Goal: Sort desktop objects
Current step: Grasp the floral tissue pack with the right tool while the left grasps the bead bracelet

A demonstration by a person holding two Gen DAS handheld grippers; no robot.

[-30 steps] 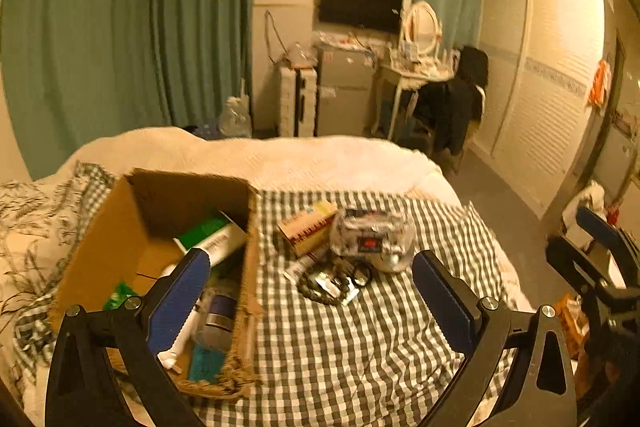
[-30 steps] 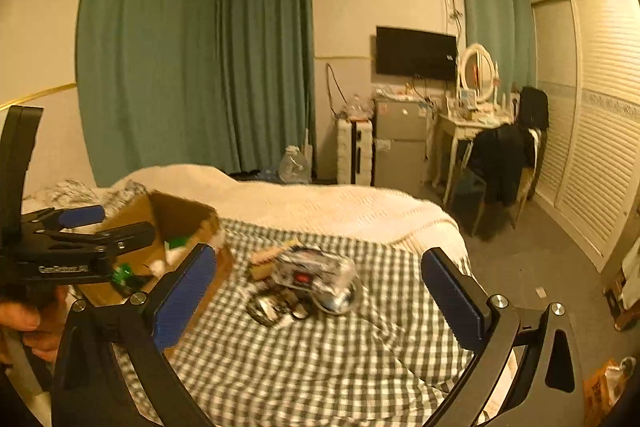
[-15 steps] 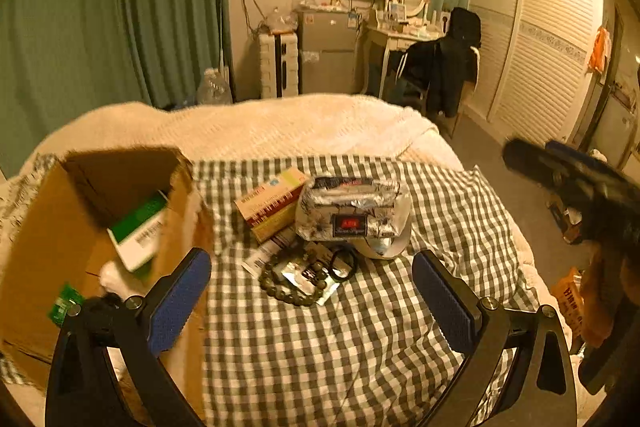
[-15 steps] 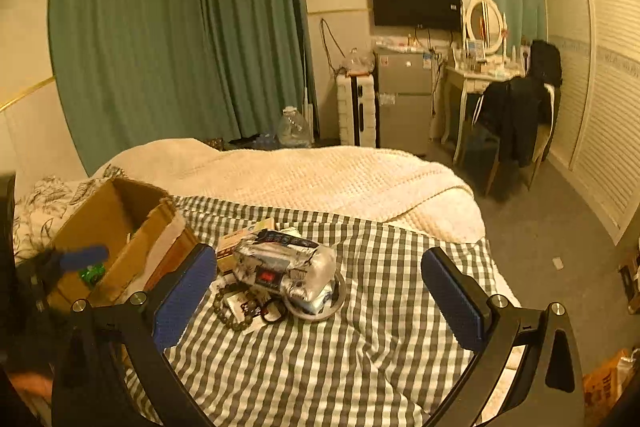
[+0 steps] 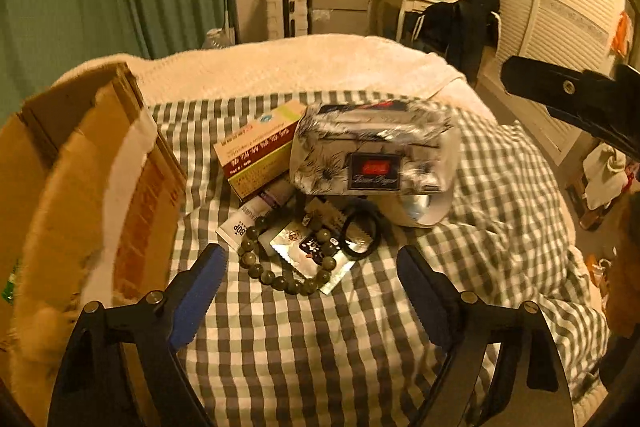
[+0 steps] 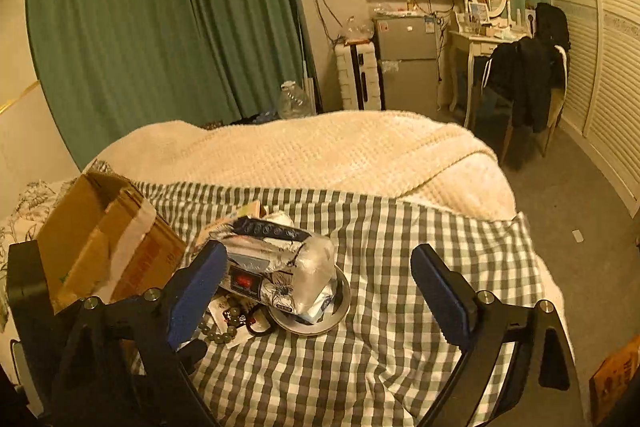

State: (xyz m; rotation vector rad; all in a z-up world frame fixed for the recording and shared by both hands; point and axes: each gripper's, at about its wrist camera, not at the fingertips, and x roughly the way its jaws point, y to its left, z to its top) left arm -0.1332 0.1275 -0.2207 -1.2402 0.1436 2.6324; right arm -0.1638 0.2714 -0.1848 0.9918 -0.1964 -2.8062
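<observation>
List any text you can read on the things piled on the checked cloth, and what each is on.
"BOP": white tube beside the bead bracelet.
Red-and-yellow box: printed lines, too blurred to read.
Tissue pack: red label with script beneath, unreadable.
Cardboard box: red print, unreadable.

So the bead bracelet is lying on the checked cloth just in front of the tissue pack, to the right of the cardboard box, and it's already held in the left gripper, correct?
Not quite: the left gripper holds nothing. In the left wrist view its jaws are closing, yet the bead bracelet lies untouched on the checked cloth, before the tissue pack, right of the cardboard box.
</observation>
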